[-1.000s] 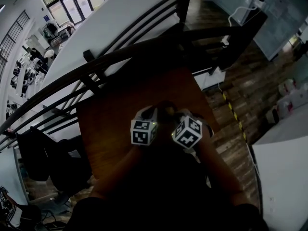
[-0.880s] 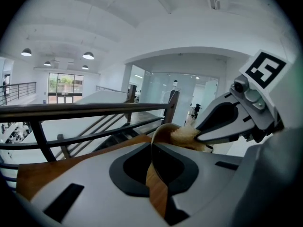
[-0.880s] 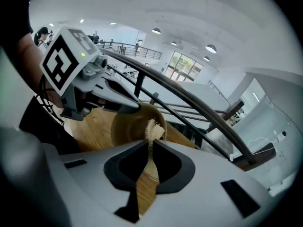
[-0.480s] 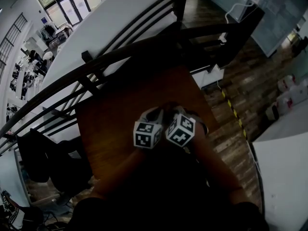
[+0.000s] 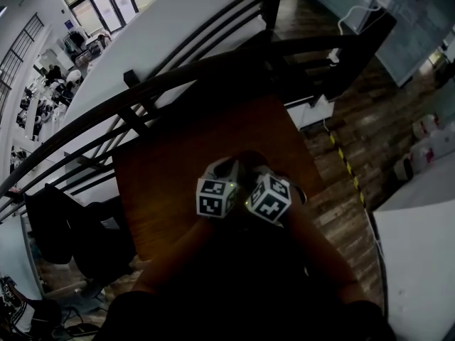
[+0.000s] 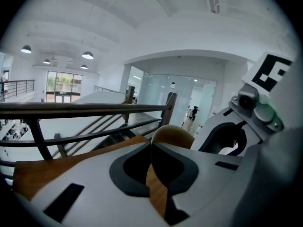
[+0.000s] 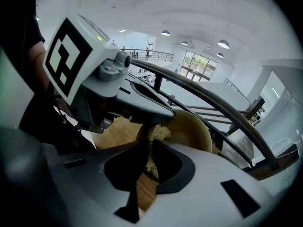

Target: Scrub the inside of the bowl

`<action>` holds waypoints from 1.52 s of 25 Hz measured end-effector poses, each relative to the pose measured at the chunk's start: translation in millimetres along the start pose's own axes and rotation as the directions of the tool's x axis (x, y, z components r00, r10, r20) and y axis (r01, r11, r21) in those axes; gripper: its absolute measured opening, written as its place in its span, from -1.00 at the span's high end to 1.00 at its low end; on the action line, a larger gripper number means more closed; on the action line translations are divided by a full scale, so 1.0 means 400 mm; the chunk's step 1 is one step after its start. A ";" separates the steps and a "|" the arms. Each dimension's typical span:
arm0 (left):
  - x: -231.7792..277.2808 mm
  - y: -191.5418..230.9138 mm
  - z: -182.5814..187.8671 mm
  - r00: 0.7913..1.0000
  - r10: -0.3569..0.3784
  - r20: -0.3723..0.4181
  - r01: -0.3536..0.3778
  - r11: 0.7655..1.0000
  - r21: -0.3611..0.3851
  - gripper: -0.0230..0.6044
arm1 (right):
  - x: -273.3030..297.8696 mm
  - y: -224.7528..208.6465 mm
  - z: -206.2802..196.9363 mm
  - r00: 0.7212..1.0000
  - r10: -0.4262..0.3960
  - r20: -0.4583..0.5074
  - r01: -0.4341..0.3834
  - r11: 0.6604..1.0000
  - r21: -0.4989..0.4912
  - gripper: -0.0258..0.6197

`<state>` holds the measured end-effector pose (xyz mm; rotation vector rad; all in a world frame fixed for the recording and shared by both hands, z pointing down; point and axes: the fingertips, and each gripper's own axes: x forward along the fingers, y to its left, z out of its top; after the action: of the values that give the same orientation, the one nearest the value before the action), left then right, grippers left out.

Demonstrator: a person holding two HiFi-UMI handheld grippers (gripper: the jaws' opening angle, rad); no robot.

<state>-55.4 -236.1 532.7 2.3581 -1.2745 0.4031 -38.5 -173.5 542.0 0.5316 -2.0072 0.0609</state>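
We see the tan round bowl (image 7: 195, 126) on the brown wooden worktop (image 5: 160, 183), tipped so that its hollow faces the right tool (image 7: 147, 148). That tool is clamped on a pale straw-coloured fibrous scrub pad (image 7: 157, 133), which sticks out past the tips and lies against the near inner wall of the bowl. The left tool (image 6: 151, 143) has its two halves pressed together with no gap showing; their tips sit right at the bowl's rim, and we cannot tell whether the rim is pinched between them. From the right gripper view, the left tool reaches in from the left and meets the bowl's rim just above the scrub pad. In the head view both tools sit close side by side near the worktop's middle, marker cubes almost touching, with the bowl dim between them. A dark metal railing (image 5: 142, 94) runs beyond the worktop's far edge
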 end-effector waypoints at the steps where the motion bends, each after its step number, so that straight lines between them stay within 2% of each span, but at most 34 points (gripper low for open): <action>1: -0.001 0.005 -0.004 1.000 0.006 -0.002 -0.006 1.000 0.002 0.90 | -0.006 0.000 -0.002 1.000 0.002 0.002 -0.002 1.000 0.003 0.80; 5: 0.003 0.015 -0.011 1.000 0.023 -0.009 -0.023 1.000 0.016 0.90 | -0.032 -0.020 -0.022 1.000 -0.017 -0.013 0.017 1.000 0.015 0.80; 9: 0.004 0.015 -0.012 0.999 0.027 -0.017 -0.027 0.999 0.020 0.90 | -0.051 -0.073 -0.064 0.994 -0.086 -0.060 0.088 0.996 0.025 0.80; 13: 0.011 -0.017 -0.021 0.999 -0.004 -0.036 0.005 0.999 0.035 0.90 | -0.063 -0.125 -0.070 0.986 -0.153 -0.061 0.156 0.986 0.049 0.80; 15: 0.020 -0.043 -0.031 0.998 -0.029 -0.052 0.032 0.998 0.049 0.89 | -0.046 -0.133 -0.069 0.986 -0.150 -0.066 0.154 0.987 0.055 0.80; 19: 0.022 -0.074 -0.036 0.996 -0.065 -0.054 0.068 0.997 0.043 0.89 | 0.012 -0.088 -0.075 0.992 -0.088 -0.087 0.092 0.995 0.038 0.80; 23: 0.013 -0.089 -0.037 0.996 -0.077 -0.044 0.080 0.995 0.068 0.89 | 0.040 -0.031 -0.060 0.997 -0.027 -0.078 0.027 1.000 0.009 0.80; 27: 0.002 -0.061 -0.038 0.998 -0.062 -0.026 0.063 0.997 0.052 0.89 | 0.046 0.019 -0.042 0.995 0.102 -0.012 -0.101 0.993 0.059 0.80; 34: -0.001 -0.028 -0.030 0.998 -0.056 -0.012 0.056 0.998 0.040 0.90 | -0.003 0.036 -0.015 0.980 0.182 0.075 -0.189 0.977 0.101 0.80; 38: -0.002 0.001 -0.022 0.999 -0.046 -0.001 0.046 0.999 0.025 0.90 | -0.051 0.044 -0.010 0.961 0.236 0.143 -0.255 0.957 0.136 0.80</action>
<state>-56.6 -231.2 540.3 2.4033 -1.2192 0.4072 -34.2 -149.6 529.5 0.3865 -2.1950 0.3443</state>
